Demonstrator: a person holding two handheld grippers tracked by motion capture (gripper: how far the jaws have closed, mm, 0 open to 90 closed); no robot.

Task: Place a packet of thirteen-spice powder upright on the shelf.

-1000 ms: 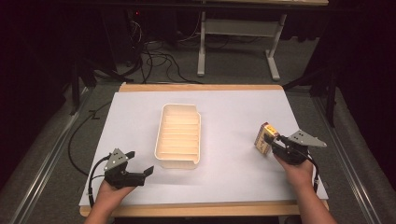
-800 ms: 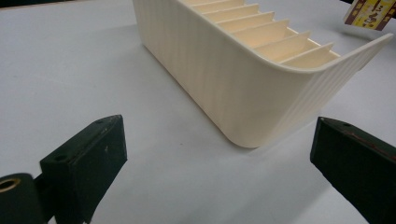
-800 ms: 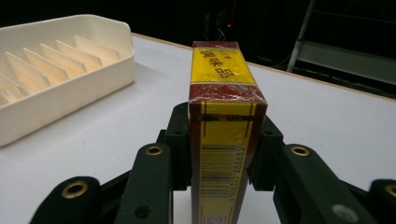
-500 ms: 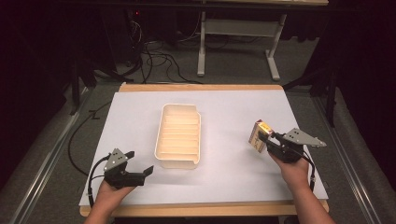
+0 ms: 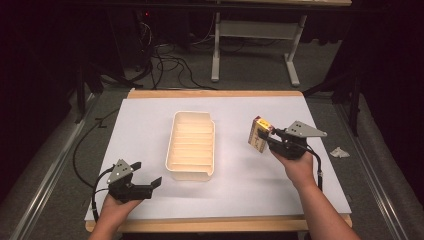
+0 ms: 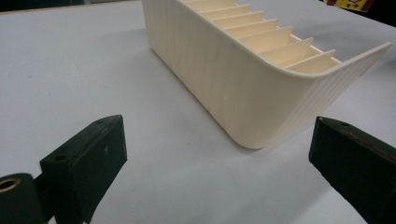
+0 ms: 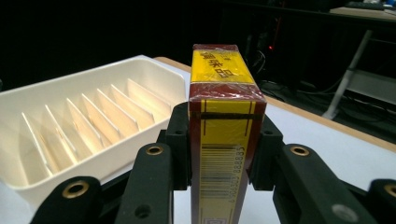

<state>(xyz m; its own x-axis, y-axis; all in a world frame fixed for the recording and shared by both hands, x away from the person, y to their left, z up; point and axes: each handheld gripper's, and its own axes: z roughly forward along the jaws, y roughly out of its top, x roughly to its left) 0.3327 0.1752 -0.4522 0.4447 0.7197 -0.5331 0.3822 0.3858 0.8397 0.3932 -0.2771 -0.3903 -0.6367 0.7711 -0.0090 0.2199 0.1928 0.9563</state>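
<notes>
Yellow-red box clamped in right claw; left claw spread, empty. Risk: box corner catches a divider of slotted tray, gets twisted loose.

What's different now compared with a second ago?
The right gripper, shut on the yellow box, has carried it left toward the cream tray and lifted it a little. The left gripper stayed open near the tray's near end, and the tray has not moved.

The slotted tray sat mid-table — the box to its right, off the surface, the left gripper near the front-left corner.
</notes>
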